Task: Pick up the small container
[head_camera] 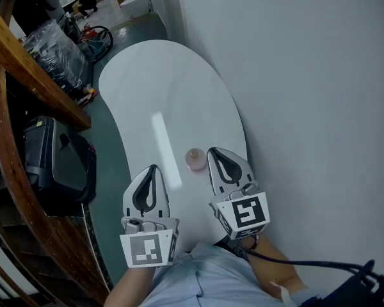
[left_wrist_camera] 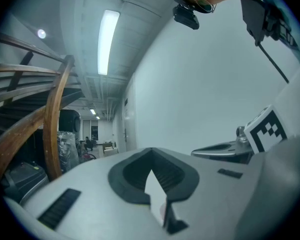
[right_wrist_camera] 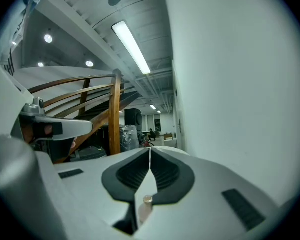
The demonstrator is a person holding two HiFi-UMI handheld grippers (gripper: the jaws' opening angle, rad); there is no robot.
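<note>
Your left gripper and right gripper both have fingers closed together on nothing. The small container stands near the table's right edge, just beside the right gripper's tip.

- Shirt: pale blue, plain.
- Left gripper, ahead and left of the shirt: pale grey leaf-shaped shell, black ribbed lining, small black slots on the outer faces.
- Left cube, at the end nearest the shirt: white, with a black square marker.
- Right gripper, ahead and right of the shirt: same build.
- Right cube: same marking, with silver fittings just beyond it.
- Cable: black, trailing right of the shirt.
</note>
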